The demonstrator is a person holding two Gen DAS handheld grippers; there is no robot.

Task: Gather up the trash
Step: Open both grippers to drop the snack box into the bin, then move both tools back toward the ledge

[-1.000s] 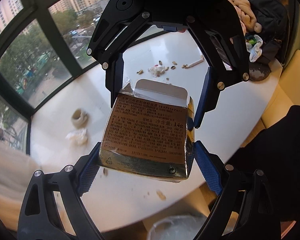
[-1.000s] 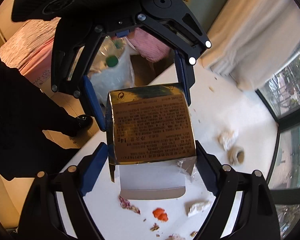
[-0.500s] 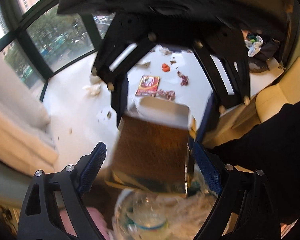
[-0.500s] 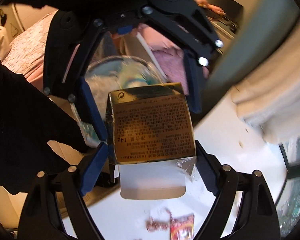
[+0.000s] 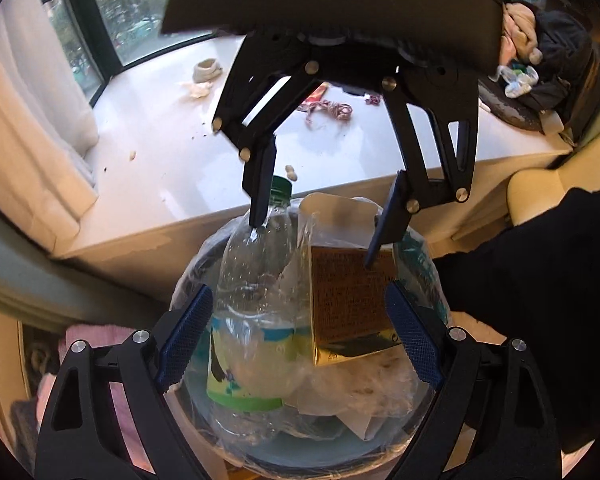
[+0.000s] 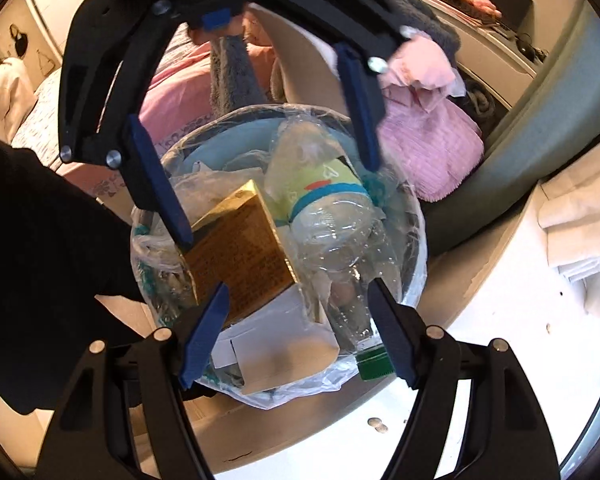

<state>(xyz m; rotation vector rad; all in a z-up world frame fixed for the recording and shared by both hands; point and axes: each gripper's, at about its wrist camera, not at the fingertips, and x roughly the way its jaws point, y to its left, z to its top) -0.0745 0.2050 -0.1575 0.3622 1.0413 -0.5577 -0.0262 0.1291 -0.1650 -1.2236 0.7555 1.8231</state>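
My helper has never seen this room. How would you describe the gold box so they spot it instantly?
Look beside the white table for the bin lined with clear plastic. On top of the trash lies the gold box, next to a clear bottle. It alone is boxy, with a brown printed face and an open white flap.

Gold box (image 5: 349, 300) with brown printed panel, green-capped clear bottle (image 5: 256, 280), white table (image 5: 331, 152)

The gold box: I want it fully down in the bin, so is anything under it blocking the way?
Yes. The gold box rests tilted on the plastic bottle and crumpled wrappers filling the trash bin.
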